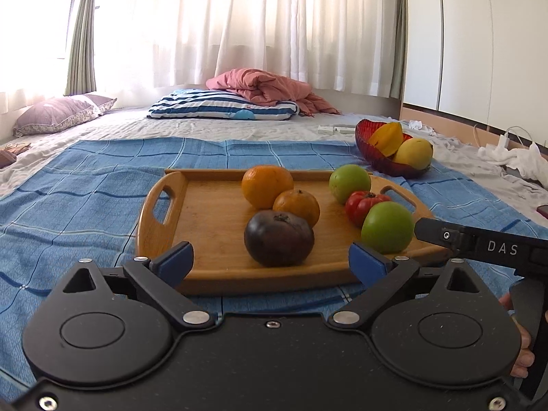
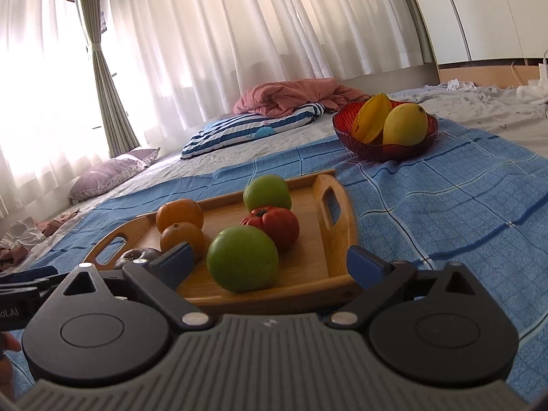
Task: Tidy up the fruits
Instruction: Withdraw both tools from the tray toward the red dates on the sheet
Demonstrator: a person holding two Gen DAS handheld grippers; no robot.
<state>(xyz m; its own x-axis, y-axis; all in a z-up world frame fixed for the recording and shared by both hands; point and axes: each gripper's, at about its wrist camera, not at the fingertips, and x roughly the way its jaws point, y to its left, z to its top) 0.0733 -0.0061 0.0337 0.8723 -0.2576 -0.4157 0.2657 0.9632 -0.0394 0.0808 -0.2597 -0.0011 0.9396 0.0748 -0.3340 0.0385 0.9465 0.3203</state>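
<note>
Two yellow fruits (image 2: 394, 121) sit in the red bowl (image 2: 383, 150), six more wait on the wooden tray (image 1: 212, 212) near it, and both grippers, left gripper (image 1: 270, 262) and right gripper (image 2: 270, 260), have fingers spread wide, holding nothing.

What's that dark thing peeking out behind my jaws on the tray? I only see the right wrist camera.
Observer: A round dark purple fruit, whole, near the front edge of the wooden tray.
Operator: What's next to it?
Observer: The smaller orange fruit sits just behind it; the wood to its left is bare.
Operator: Is the other gripper open?
Observer: Yes, the left gripper has its jaws wide open, empty, facing that purple fruit.
</note>
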